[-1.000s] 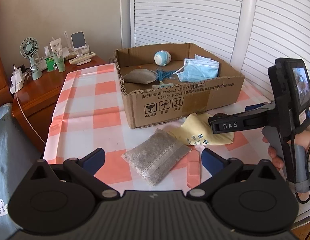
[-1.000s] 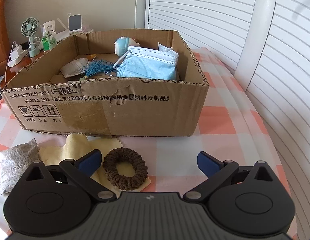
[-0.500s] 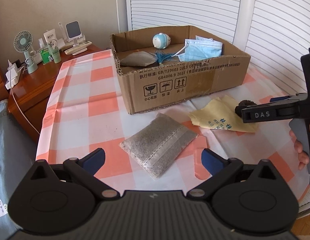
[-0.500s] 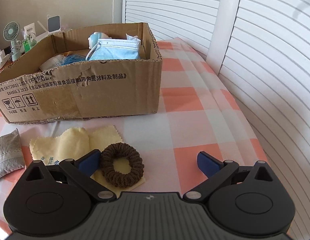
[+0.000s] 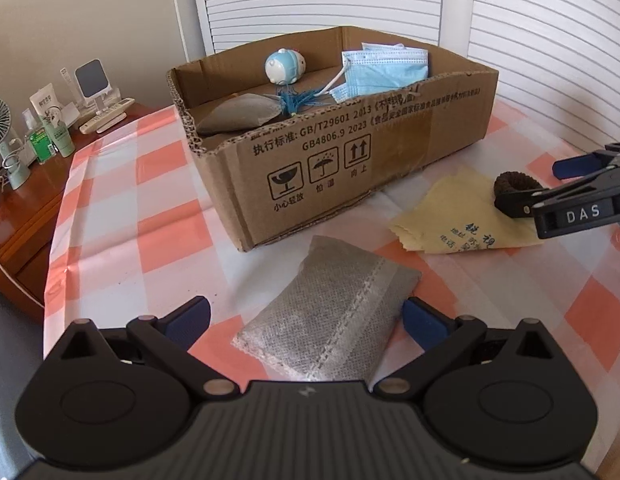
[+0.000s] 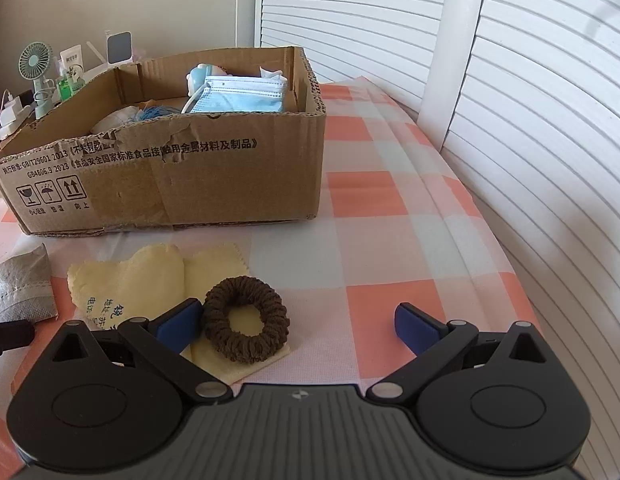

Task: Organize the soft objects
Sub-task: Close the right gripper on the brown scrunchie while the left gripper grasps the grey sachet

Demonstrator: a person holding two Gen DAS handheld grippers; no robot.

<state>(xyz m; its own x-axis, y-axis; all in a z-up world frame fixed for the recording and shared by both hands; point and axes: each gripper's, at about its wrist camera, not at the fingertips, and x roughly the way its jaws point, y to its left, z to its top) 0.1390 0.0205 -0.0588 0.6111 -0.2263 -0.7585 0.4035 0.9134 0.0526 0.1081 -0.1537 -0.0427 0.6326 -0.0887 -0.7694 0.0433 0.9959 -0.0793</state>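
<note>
The open brown cardboard box (image 5: 350, 168) is already holding a blue face mask (image 5: 384, 68), a grey pouch and a small toy, while three soft things are waiting outside. The left gripper (image 5: 306, 320), spread wide, is straddling the grey woven sachet (image 5: 330, 312); the right gripper (image 6: 298, 322), equally spread, is framing the brown knitted scrunchie (image 6: 246, 320) lying on the yellow cloth (image 6: 142, 284).

In front of me is a table with a checked cloth (image 5: 122, 216) in orange and white. Behind it stand white louvered shutters (image 6: 350, 12), and daylight falls on them. To the left I see a beige wall (image 5: 90, 12) and a wooden side cabinet (image 5: 26, 204) carrying a small fan (image 6: 35, 65).
</note>
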